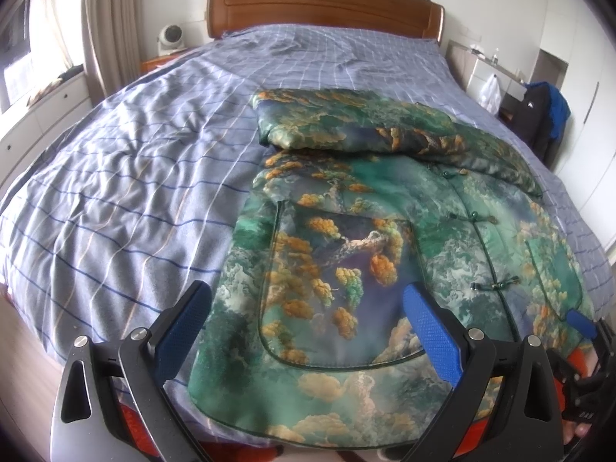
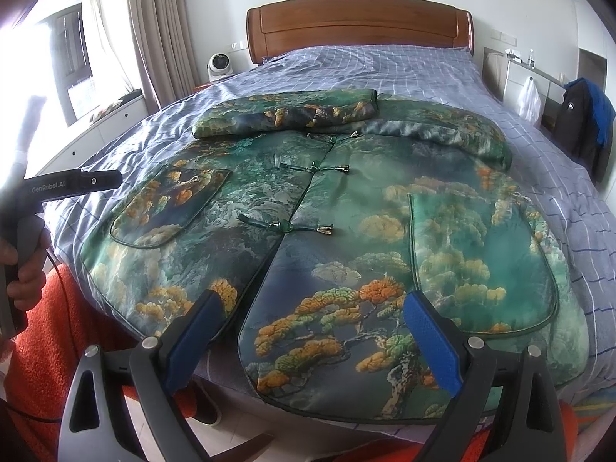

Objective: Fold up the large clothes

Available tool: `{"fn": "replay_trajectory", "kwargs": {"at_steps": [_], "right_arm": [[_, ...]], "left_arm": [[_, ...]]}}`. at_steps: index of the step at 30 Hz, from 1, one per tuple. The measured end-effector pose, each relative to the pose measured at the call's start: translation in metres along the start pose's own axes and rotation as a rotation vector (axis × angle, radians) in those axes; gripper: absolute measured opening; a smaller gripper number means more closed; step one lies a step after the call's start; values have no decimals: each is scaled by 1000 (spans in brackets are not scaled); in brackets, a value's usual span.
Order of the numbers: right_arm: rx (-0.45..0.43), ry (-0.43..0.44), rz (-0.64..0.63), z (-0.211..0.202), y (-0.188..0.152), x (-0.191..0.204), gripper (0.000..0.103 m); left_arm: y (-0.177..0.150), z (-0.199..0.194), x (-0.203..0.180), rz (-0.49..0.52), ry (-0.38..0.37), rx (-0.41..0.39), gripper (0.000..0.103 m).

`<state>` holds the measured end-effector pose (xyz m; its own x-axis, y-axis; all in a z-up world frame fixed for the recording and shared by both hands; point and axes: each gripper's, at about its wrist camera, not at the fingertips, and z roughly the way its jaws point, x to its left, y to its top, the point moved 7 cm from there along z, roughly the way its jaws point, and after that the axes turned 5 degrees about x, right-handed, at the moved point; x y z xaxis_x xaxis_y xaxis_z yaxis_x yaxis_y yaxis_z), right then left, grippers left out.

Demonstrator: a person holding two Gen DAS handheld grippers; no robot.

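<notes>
Both grippers, left gripper point(image 1: 308, 331) and right gripper point(image 2: 313, 337), gape above the jacket point(image 2: 346, 211), hem cut off.

Each claw point(image 1: 304, 331) has two black arms faced with textured blue pads point(image 1: 181, 331), and round silver screws point(image 1: 139, 334) sit at the pivots above dark brackets with slotted cut-outs. The other claw point(image 2: 313, 340) is built the same. The left tool's black body point(image 2: 73, 184) reads "GenRobot.AI" in pale letters, and a thin black cable point(image 2: 57, 269) trails from its grey handle. The person wears fuzzy orange-red clothing point(image 2: 57, 331).
</notes>
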<state>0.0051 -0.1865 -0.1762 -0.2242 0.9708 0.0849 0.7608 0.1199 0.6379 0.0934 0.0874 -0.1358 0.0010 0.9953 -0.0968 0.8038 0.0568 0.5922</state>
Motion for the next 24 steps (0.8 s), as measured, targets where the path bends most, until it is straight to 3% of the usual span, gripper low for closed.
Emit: {"fn": "replay_trajectory", "kwargs": {"at_steps": [14, 18, 21, 24], "right_arm": [[2, 2, 2, 1, 0, 0, 95], [-6, -2, -9, -3, 1, -3, 95], [-40, 1, -1, -20, 5, -26, 95], [-48, -101, 79, -42, 3, -92, 95]], "left_arm": [[-1, 4, 3, 4, 22, 9, 100], [-5, 8, 13, 29, 76, 34, 100], [-10, 7, 33, 24, 94, 62, 100], [-17, 9, 49, 2, 33, 97, 100]]}}
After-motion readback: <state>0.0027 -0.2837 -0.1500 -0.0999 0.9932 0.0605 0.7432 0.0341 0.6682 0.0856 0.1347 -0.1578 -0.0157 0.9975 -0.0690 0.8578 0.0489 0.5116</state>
